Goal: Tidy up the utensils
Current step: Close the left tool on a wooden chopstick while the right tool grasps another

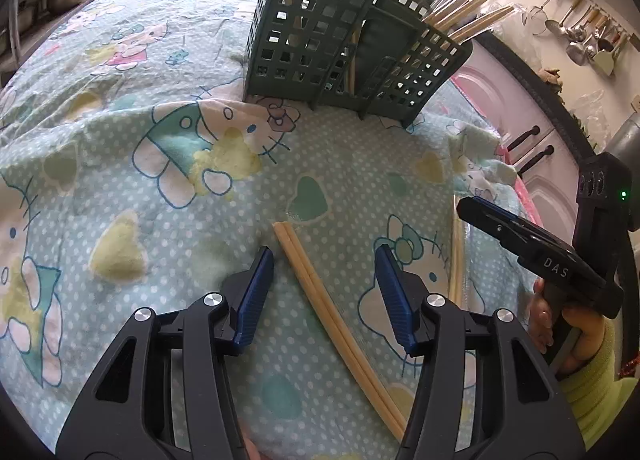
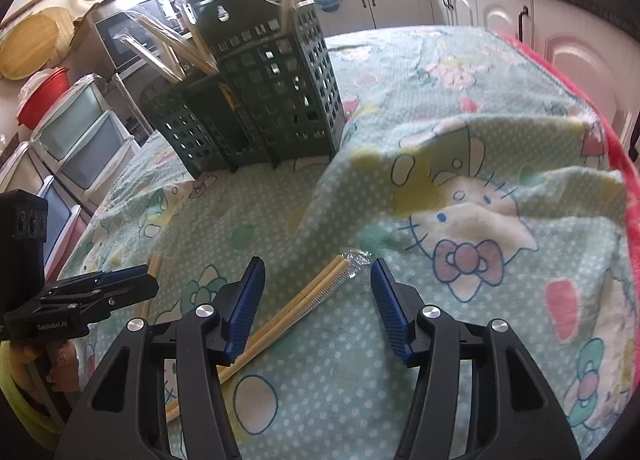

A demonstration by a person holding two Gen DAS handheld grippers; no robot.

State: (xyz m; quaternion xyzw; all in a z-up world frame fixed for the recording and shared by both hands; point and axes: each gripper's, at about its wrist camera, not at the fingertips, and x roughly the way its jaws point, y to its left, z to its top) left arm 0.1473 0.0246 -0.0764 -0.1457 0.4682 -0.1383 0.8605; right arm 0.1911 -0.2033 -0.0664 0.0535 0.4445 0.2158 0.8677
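The counter was covered with a pale green cartoon-cat cloth (image 1: 168,196), rumpled into a raised fold toward its red-trimmed edge in the right wrist view. Well back from the grippers stood a dark green lattice utensil holder (image 1: 344,56), upright, with several wooden chopsticks (image 1: 468,12) sticking out of its compartments at a slant.

The left gripper (image 1: 324,264) pointed down at a bare pair of wooden chopsticks (image 1: 320,292) lying flat on the cloth, the two sticks side by side and touching. Its blue pads stood partly apart, one on either side of the pair, with clear cloth between each pad and the wood; nothing was gripped.

The right gripper (image 2: 318,274) hung over a second pair, the wrapped chopsticks (image 2: 296,308), which still wore a clear plastic sleeve (image 2: 352,260) crumpled at the far tip. That pair ran diagonally, its far tip between the pads and its length passing under the left-hand pad; whether that pad touched it I could not tell. These jaws were also about half open, holding nothing.

The two pairs lay near each other on the near part of the counter, each gripper visible at the edge of the other's view, held by a hand (image 1: 560,336) in a yellow-green sleeve (image 1: 596,392)
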